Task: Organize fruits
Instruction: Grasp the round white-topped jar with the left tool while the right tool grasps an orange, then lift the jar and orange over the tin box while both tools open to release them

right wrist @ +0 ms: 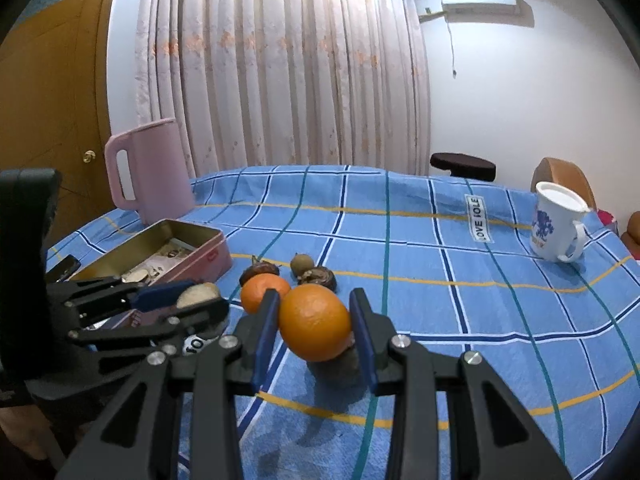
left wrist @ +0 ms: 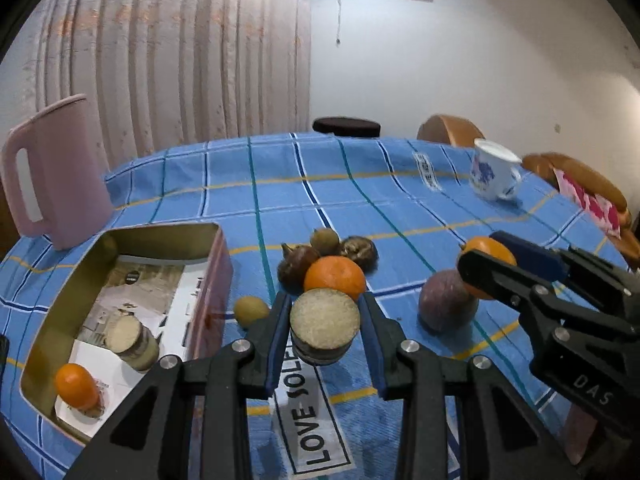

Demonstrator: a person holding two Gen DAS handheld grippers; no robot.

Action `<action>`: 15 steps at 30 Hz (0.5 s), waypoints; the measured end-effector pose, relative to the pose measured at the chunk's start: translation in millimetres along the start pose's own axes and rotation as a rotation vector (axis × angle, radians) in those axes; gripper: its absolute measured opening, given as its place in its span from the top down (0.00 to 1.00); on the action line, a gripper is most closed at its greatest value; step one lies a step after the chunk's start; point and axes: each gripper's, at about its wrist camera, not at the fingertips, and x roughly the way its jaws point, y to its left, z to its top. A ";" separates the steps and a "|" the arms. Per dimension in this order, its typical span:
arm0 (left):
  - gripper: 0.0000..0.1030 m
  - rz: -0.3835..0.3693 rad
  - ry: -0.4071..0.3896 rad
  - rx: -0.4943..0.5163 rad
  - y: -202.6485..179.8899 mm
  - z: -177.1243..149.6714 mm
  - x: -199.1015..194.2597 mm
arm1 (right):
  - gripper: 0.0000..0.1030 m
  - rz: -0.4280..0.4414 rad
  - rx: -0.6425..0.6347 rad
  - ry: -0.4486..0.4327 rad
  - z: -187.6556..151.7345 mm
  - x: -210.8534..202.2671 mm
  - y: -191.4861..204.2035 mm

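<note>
A: How far along are they?

B: The left claw [left wrist: 325,330] is clamped on a short round cylinder with a pale grainy top [left wrist: 325,320], low centre of its view. The right claw [right wrist: 314,322] grips a round orange [right wrist: 315,322].

A: And the box?

B: The open pink metal tin [left wrist: 214,272], lower left, holds one orange [left wrist: 77,386] and one cylinder [left wrist: 134,342]. A small pile of fruit [left wrist: 332,258] waits on the blue checked tabletop [left wrist: 360,200]. Roughly half looks done.
</note>
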 end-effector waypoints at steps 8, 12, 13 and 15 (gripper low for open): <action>0.65 0.023 -0.090 0.005 -0.2 -0.6 -15.4 | 0.63 -0.005 -0.002 -0.032 -0.5 -6.0 0.8; 0.65 0.025 -0.114 -0.006 2.5 -0.8 -20.1 | 0.62 -0.005 -0.008 -0.048 -1.2 -8.6 1.7; 0.65 0.024 -0.119 -0.005 2.4 -1.4 -21.0 | 0.62 -0.004 -0.010 -0.055 -1.7 -10.2 1.6; 0.65 0.024 -0.135 -0.005 2.9 -2.3 -24.1 | 0.62 0.000 -0.011 -0.072 -2.1 -13.3 1.7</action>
